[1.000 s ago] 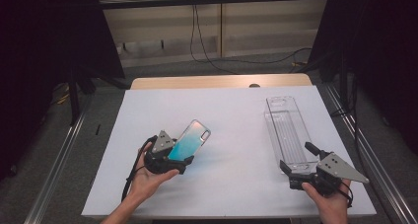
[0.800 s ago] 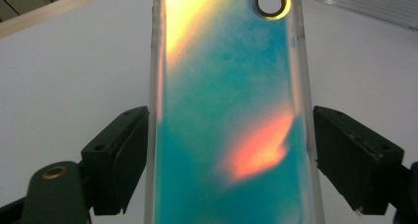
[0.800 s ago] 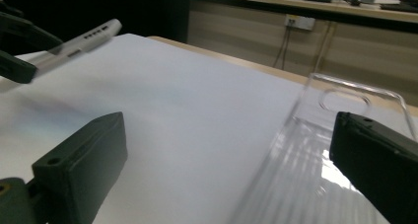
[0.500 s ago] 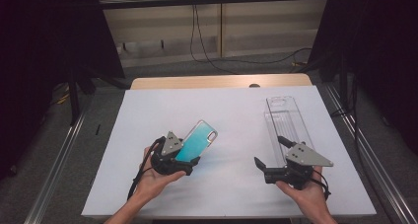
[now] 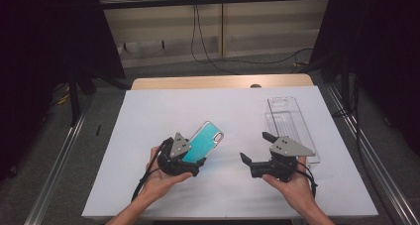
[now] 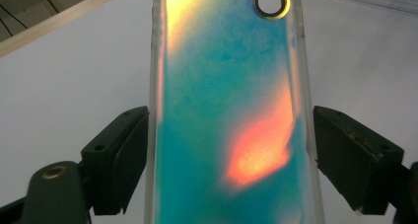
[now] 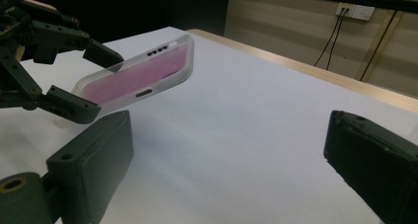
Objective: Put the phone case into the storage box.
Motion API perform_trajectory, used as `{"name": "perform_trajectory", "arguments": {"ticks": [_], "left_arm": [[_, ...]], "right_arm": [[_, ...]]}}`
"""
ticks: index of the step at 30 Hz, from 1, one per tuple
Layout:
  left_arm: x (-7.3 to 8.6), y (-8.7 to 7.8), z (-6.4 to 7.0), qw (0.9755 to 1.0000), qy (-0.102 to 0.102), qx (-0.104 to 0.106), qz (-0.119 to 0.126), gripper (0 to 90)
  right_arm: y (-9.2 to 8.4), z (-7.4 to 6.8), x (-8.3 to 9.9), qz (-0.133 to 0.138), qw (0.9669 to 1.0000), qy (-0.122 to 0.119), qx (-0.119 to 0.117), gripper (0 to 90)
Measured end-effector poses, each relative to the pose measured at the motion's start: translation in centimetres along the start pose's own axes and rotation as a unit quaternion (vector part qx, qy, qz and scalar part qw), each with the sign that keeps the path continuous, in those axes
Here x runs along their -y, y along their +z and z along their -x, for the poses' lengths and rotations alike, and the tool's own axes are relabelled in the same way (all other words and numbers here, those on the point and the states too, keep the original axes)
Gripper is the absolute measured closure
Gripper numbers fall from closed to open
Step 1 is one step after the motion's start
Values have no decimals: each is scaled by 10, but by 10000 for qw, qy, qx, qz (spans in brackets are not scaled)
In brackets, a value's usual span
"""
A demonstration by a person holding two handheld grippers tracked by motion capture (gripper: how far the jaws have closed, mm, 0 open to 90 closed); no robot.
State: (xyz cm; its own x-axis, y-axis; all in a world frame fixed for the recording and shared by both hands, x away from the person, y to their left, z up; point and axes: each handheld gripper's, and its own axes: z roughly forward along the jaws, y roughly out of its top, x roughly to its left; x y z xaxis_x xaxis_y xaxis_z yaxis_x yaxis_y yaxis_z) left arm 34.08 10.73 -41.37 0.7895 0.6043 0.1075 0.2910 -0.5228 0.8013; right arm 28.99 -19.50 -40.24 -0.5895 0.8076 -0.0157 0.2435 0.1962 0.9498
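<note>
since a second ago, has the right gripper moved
Yes. The right gripper has shifted left, away from the clear tray and toward the phone case.

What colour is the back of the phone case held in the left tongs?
The phone case is iridescent teal with orange-yellow patches and a clear rim, best seen in the left gripper view.

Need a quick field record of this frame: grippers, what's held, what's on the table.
left gripper: shut on the iridescent teal phone case with clear rim, raised at a tilt off the table
right gripper: open, nothing between its jaws, pointing toward the case
clear plastic box: lying flat at the right of the sheet, beyond the right gripper
surface: white sheet over a wooden table
</note>
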Motion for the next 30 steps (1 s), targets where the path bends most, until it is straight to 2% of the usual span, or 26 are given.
{"name": "perform_trajectory", "arguments": {"ticks": [3,6,10,14,17,24,30], "left_arm": [[-1,0,3,9999,104,-43,-11,174],[-1,0,4,9999,109,-104,-35,174],[-3,2,4,9997,109,-203,3,174],[-5,8,5,9996,122,-258,-14,174],[-6,10,6,9992,162,-353,25,174],[-7,14,12,9989,257,-382,10,174],[-9,16,15,9986,253,-457,31,174]], "right_arm": [[6,-2,-1,-49,10000,-5,-36,43],[10,-4,-4,-17,10000,0,-45,43],[14,-2,-11,1,9998,46,-167,71],[21,-4,-14,16,10000,52,-82,83],[26,-7,-15,-96,9999,30,-123,94],[33,-9,-15,-331,9993,83,-119,108],[33,-8,-18,-395,9988,237,-185,128]]}}
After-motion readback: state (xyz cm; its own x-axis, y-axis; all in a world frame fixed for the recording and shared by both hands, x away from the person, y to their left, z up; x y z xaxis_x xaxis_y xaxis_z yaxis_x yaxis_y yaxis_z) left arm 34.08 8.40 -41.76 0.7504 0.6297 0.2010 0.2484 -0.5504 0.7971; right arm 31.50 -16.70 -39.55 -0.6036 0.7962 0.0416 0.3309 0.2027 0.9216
